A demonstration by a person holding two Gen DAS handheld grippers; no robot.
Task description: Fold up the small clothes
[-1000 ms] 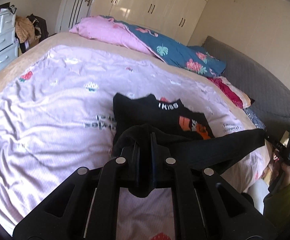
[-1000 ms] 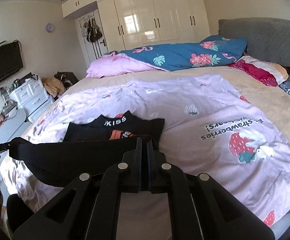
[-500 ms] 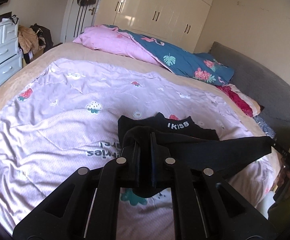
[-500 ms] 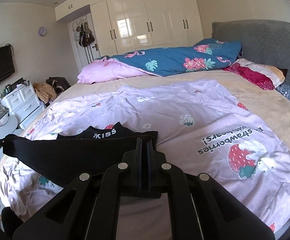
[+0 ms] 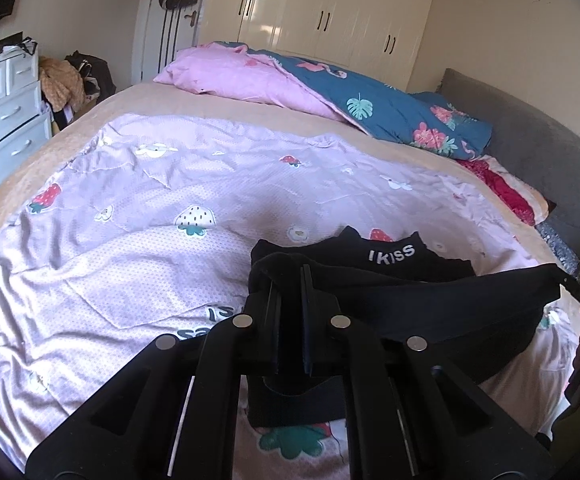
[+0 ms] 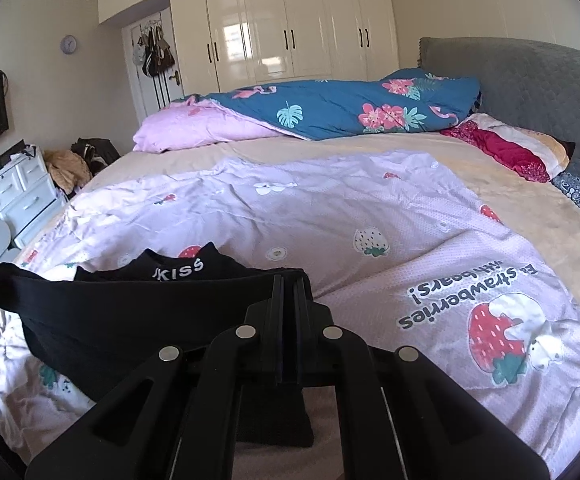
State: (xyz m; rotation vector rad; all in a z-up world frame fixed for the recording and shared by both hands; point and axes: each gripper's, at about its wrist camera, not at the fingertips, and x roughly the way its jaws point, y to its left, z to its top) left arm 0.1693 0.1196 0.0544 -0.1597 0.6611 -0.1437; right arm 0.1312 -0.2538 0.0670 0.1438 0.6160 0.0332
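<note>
— Where's the garment?
— Over the bed; the black garment hangs soft and light between my left tongs and right tongs, both clamped on its corners; I'd keep that hold

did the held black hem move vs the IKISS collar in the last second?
Yes. In the left wrist view the black hem stretched between both claws has advanced up the shirt toward the IKISS collar, now hiding the orange print that showed earlier.
</note>
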